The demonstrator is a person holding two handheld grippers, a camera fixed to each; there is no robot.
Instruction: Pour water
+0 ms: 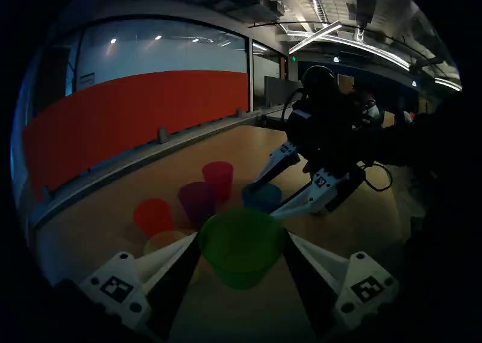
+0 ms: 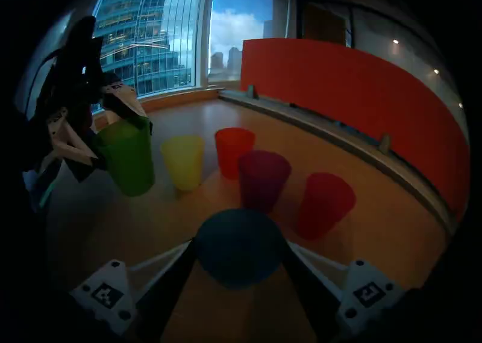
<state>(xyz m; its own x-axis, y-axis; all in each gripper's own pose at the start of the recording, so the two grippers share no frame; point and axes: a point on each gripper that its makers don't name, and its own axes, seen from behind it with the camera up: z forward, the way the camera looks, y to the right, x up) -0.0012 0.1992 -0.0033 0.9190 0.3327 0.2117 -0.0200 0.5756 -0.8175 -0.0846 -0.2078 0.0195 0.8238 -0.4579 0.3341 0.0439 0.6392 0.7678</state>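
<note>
My left gripper (image 1: pixel 241 237) is shut on a green cup (image 1: pixel 241 255), which sits close between its two white fingers. In the right gripper view that green cup (image 2: pixel 126 156) stands at the left, slightly tilted, with the left gripper (image 2: pixel 114 141) around it. My right gripper (image 2: pixel 240 243) is shut on a blue cup (image 2: pixel 240 252). From the left gripper view, the blue cup (image 1: pixel 262 196) is just beyond the green one, held by the right gripper (image 1: pixel 266 198). I cannot see water in either cup.
Between the two grippers, a yellow cup (image 2: pixel 184 161), an orange-red cup (image 2: pixel 234 150), a purple cup (image 2: pixel 263 179) and a red cup (image 2: pixel 323 203) stand on the wooden table (image 2: pixel 385 222). A red wall panel (image 1: pixel 138 114) runs along the table's far edge.
</note>
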